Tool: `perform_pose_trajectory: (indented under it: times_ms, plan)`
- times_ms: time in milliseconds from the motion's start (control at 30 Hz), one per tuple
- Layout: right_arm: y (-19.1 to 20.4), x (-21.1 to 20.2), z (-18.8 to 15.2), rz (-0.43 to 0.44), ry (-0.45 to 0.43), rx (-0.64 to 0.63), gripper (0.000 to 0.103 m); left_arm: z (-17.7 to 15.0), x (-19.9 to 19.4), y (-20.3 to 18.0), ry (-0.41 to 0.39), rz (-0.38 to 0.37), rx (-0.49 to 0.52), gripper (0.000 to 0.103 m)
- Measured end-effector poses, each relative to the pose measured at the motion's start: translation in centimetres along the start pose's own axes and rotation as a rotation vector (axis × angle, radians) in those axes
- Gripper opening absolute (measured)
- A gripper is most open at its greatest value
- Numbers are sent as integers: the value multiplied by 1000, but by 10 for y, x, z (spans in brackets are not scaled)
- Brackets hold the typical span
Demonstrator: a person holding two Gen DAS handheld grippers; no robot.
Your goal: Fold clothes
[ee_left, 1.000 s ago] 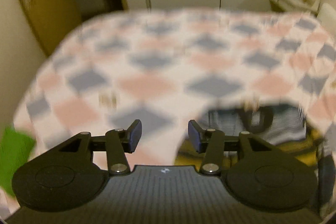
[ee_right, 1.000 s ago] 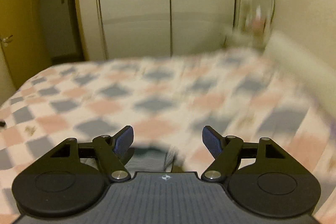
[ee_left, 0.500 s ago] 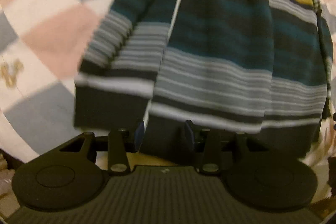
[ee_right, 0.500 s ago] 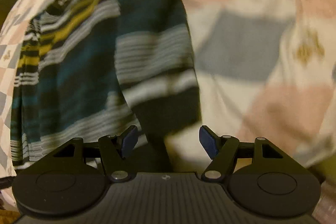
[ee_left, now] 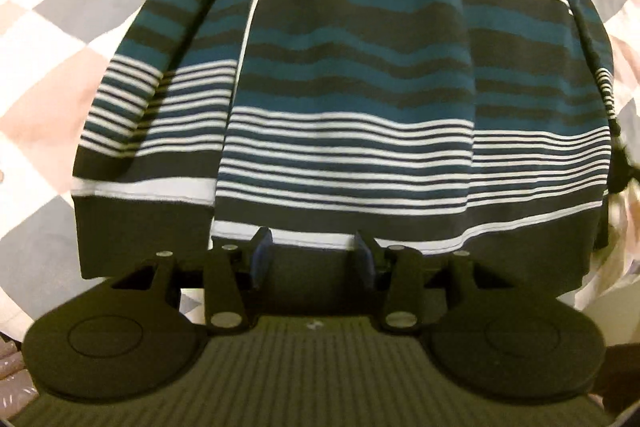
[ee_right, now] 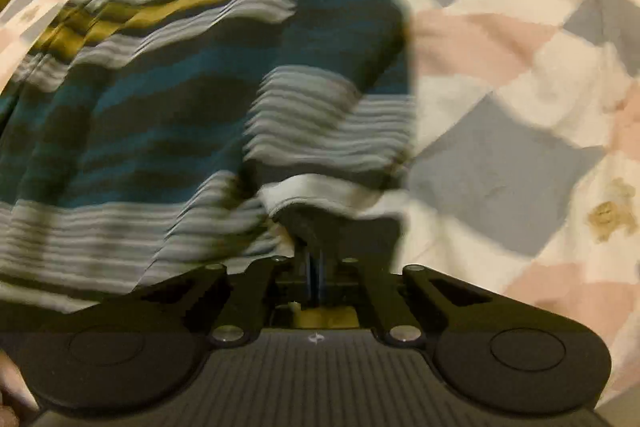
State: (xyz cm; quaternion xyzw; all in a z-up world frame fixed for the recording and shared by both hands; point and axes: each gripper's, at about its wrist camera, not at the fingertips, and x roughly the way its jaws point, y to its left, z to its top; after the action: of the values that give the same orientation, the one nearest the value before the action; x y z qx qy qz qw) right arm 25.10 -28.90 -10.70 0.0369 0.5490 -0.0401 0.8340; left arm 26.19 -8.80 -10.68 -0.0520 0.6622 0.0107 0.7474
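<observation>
A striped sweater [ee_left: 352, 75] in black, teal, white and mustard lies flat on a checked bedspread [ee_left: 48, 39], its left sleeve [ee_left: 160, 99] folded in alongside the body. My left gripper [ee_left: 312, 259] is open, its fingers straddling the black hem band at the near edge. In the right wrist view the sweater [ee_right: 152, 99] is blurred, and my right gripper [ee_right: 314, 263] is shut on the black cuff of the right sleeve [ee_right: 328, 131], which is lifted slightly.
The pink, grey and white checked bedspread [ee_right: 520, 107] extends to the right of the sweater, with a small tan print [ee_right: 608, 215] on it. The near edge of the bed runs just below both grippers.
The right gripper has shut on the sleeve cuff; it was open half a second ago. Both grippers tilted down from the room to the sweater. The left gripper moved closer to the hem.
</observation>
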Motion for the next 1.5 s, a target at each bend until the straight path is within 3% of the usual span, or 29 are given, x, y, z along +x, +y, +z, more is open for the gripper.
perform_pose_trajectory:
  times_ms: [133,233,267,333,367,433,467,600,700,800,933,1067,1100,1133,1167,1200,1333,1433,1500]
  plan:
    - [-67,-51,33,-151,-167,118,0,-2,-11,4,-22,3,-19,38]
    - [-132,-86,58,-326,-249,216,3,-4,-15,8,-34,11,-31,38]
    - [-154,-91,65,-365,-243,260,6,-7,-14,12,-28,7,-54,38]
    - [-186,-94,67,-405,-187,360,34,-14,-11,21,-15,0,-99,39]
    - [-197,-95,64,-419,-166,408,39,-17,-10,25,-8,-4,-121,39]
    - [-201,-98,41,-344,-164,471,57,-24,-7,34,4,-12,-166,39]
    - [-198,-96,25,-276,-143,506,60,-27,-6,38,11,-15,-189,39]
    - [-157,-54,-49,145,60,697,59,-40,0,55,37,-31,-279,39]
    - [-121,-26,-90,312,158,778,59,-50,5,72,50,-65,-385,43]
    - [-103,-16,-106,376,186,808,59,-57,16,91,61,-133,-537,46]
    - [-107,-9,-119,409,139,930,59,-64,35,106,61,-213,-691,57]
    - [-101,8,-130,448,135,1020,60,-62,48,111,57,-231,-767,57]
    - [-95,9,-126,450,145,992,50,-61,49,112,57,-238,-776,49]
    - [-90,9,-123,452,155,964,11,-58,48,111,59,-242,-762,29]
    - [-85,9,-119,454,165,936,6,-55,47,110,60,-247,-748,16]
    - [-79,9,-115,456,176,908,6,-52,44,109,58,-249,-730,5]
    - [-89,-60,-81,392,-12,797,2,-42,-13,95,-71,-228,-535,4]
    - [-106,-137,-53,296,-180,642,2,-47,-62,73,-181,-211,-323,5]
    - [-115,-173,-48,247,-242,581,1,-54,-74,57,-200,-193,-211,6]
